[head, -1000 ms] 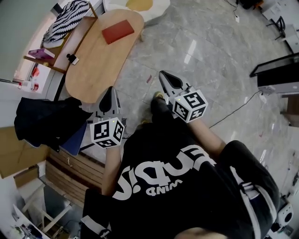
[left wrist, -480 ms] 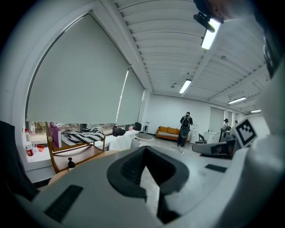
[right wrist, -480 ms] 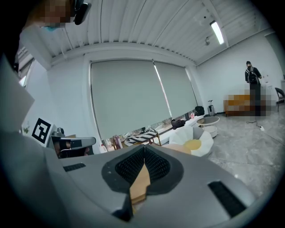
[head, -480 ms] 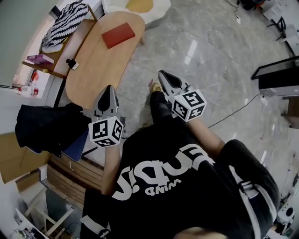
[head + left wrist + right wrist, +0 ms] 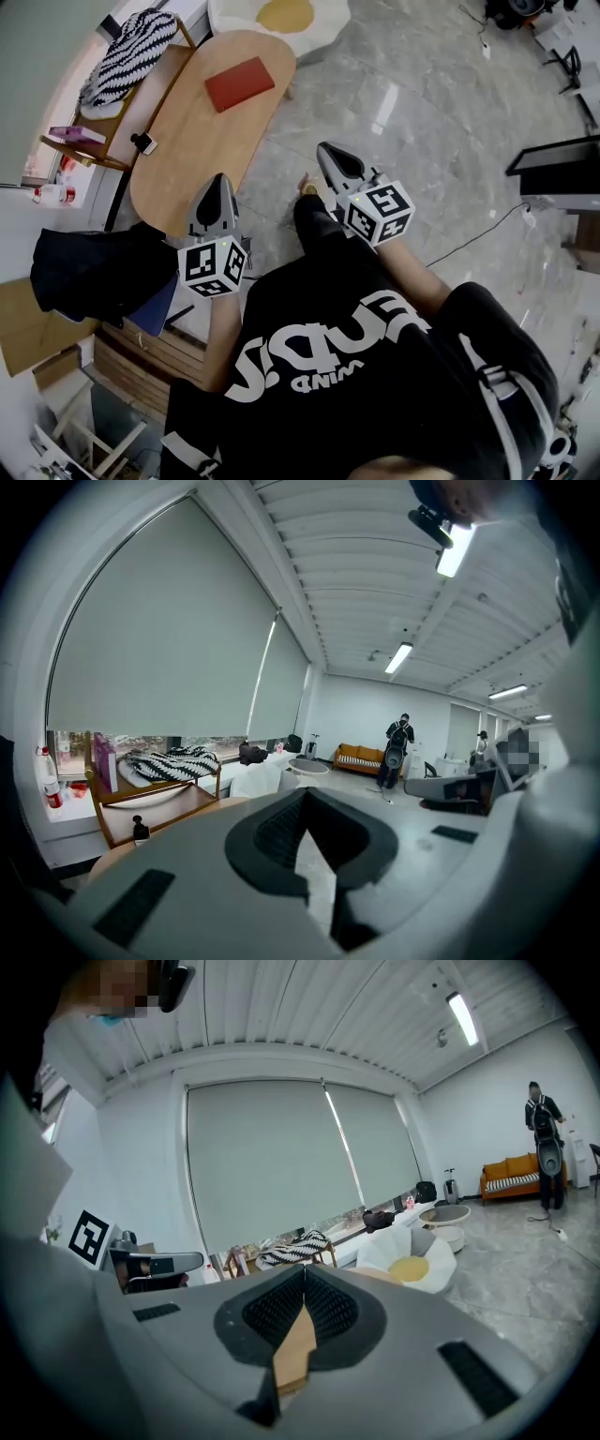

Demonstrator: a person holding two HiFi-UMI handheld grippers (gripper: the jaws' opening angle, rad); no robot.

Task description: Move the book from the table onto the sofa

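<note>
A grey marble floor (image 5: pixel 422 84) is seen; windows are covered by roller blinds (image 5: pixel 159 639) (pale grey); ceiling strip lights (image 5: pixel 400 657) are lit.

I'm holding my left gripper (image 5: pixel 219 182) out ahead of my chest, its jaws pressing fully together and gripping nothing. My right gripper (image 5: pixel 326 150) is sitting alongside, apart from it, jaws likewise closed and empty. Both are pointing forward and tipping slightly downward, marker cubes facing up at me. My left forearm (image 5: pixel 220 328) and right forearm (image 5: pixel 424 278) are reaching out behind them.
</note>
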